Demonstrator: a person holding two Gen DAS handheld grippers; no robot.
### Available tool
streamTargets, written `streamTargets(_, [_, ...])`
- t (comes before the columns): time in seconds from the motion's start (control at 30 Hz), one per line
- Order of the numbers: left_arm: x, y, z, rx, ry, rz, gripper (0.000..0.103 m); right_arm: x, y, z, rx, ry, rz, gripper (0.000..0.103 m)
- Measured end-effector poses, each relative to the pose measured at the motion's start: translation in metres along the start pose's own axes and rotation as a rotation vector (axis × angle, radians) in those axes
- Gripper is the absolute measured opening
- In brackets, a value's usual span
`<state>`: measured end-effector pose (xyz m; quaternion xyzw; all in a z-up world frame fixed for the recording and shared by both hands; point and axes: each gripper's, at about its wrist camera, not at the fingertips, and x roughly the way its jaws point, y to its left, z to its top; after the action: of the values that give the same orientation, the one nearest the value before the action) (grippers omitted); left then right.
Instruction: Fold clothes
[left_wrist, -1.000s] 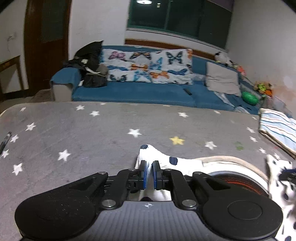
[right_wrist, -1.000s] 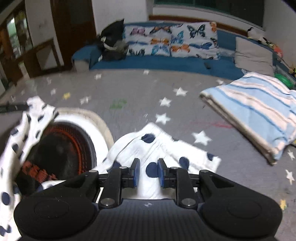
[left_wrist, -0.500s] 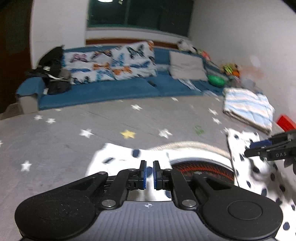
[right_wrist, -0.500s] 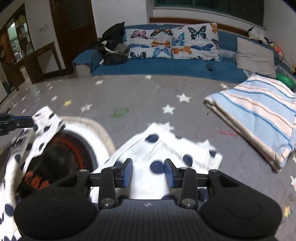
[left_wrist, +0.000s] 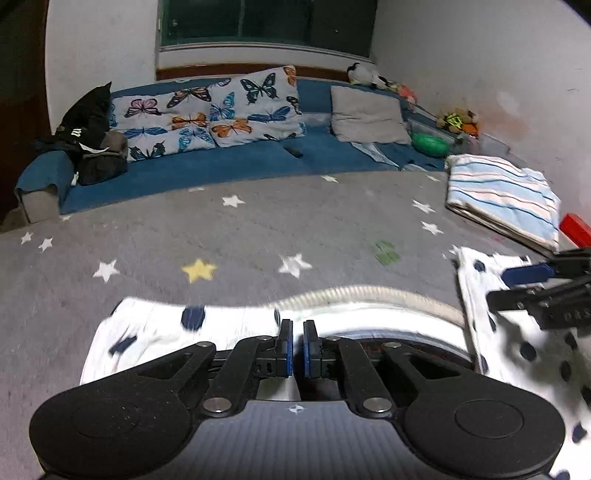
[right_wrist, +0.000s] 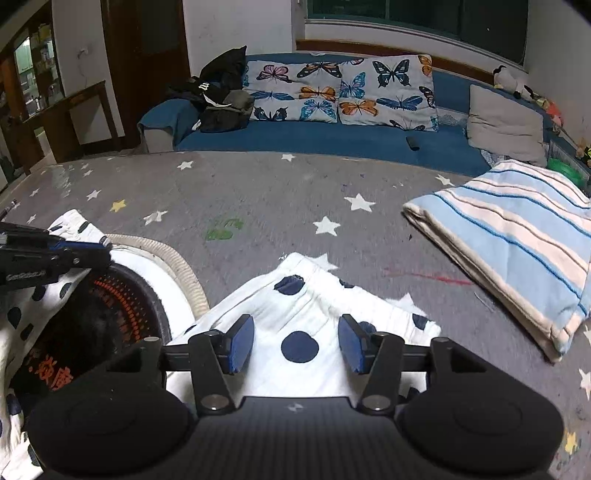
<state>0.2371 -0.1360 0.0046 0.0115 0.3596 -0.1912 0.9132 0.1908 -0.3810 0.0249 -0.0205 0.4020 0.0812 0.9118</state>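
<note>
Soft white cloth with navy dots on the garment (right_wrist: 306, 314), finely ribbed, matt. Grey carpet (left_wrist: 258, 229) with a short, slightly fuzzy pile, printed with stars. Thick quilted cloth on the striped blanket (right_wrist: 517, 236), matt and soft. Blue woven upholstery on the sofa (right_wrist: 332, 138); printed cotton-like cloth on the butterfly pillows (left_wrist: 221, 110). Dark, slightly glossy wood on the side table (right_wrist: 74, 114). Matt black plastic, faintly grainy, on the left gripper (left_wrist: 294, 345) and right gripper (right_wrist: 296, 343), with smooth blue rubbery pads (right_wrist: 242, 341) and small shiny metal screws (right_wrist: 212, 400). Painted plaster on the wall (left_wrist: 480, 66), flat and a little stained.
</note>
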Motion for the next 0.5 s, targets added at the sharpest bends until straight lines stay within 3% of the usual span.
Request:
streamTargets(0.13, [-0.004, 0.011, 0.009, -0.071, -0.049, -0.044, 0.006, 0.004, -0.004, 0.002, 0.000, -0.016, 0.012, 0.056])
streamTargets(0.33, [-0.027, 0.001, 0.009, 0.093, -0.053, 0.054, 0.010, 0.000, -0.005, 0.000, -0.013, -0.022, 0.015, 0.055])
streamTargets(0.5, [-0.015, -0.014, -0.004, 0.165, 0.022, 0.122, 0.011, -0.009, -0.004, -0.004, -0.027, -0.023, 0.007, 0.055])
